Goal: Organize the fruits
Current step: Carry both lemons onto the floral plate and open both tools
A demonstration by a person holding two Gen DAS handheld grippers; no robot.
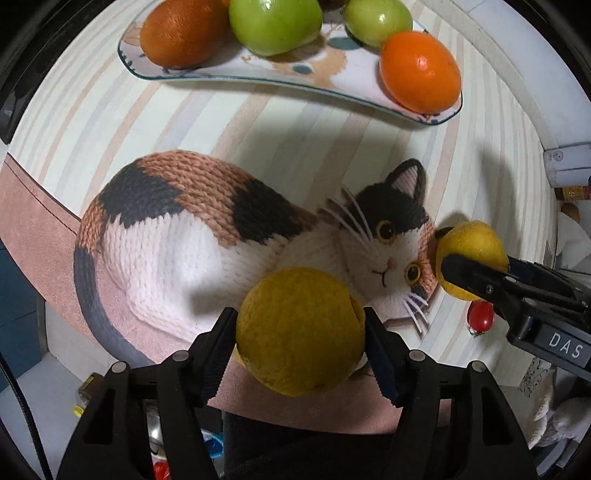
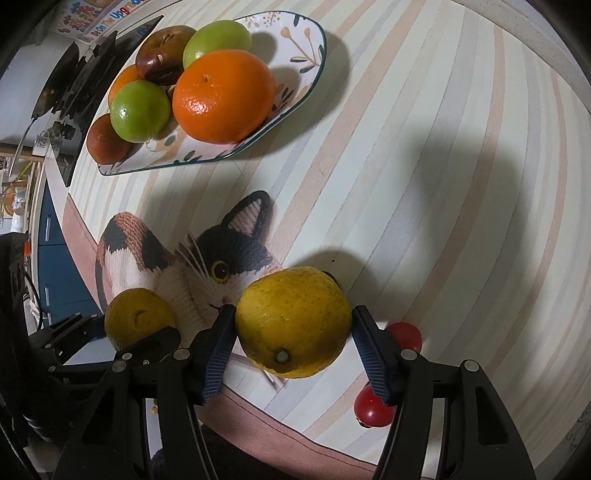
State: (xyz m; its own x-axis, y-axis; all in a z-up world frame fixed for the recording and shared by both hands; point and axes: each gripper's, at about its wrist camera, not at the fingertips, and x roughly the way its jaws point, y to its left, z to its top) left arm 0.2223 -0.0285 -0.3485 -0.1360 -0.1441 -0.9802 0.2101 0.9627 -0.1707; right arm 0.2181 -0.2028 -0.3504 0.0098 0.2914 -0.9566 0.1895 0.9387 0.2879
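From the left wrist camera, the left gripper [image 1: 300,338] points steeply down, its two black ridged fingers [image 1: 218,354] about half open and pressed against either side of a round, rough-skinned yellow citrus fruit [image 1: 299,330], which it holds over the lower edge of a printed picture of a knitted calico cat [image 1: 207,236] on the pale striped surface [image 1: 110,122]. Just right of the cat's face, the right gripper [image 1: 476,273] comes in from the side with a second yellow citrus fruit [image 1: 471,247] between its fingers, and a small red cherry tomato [image 1: 480,318] lies just below that fruit. Well above the cat sits a shallow patterned ceramic plate with a dark green rim [image 1: 295,70], carrying two oranges and two green fruits. From the right wrist camera, the right gripper [image 2: 293,341] also points steeply down, fingers [image 2: 373,354] about half open around the second yellow citrus fruit [image 2: 293,321]; the left finger touches it, while a thin gap shows at the right finger, so how firm the grip is cannot be told. The fruit is just right of the cat's face [image 2: 221,269]. Two red cherry tomatoes [image 2: 373,406] lie right of it. The left gripper [image 2: 147,338] holds its yellow fruit [image 2: 138,317] just below the cat's body. The plate [image 2: 295,33] stands well above the cat, heaped with fruit.
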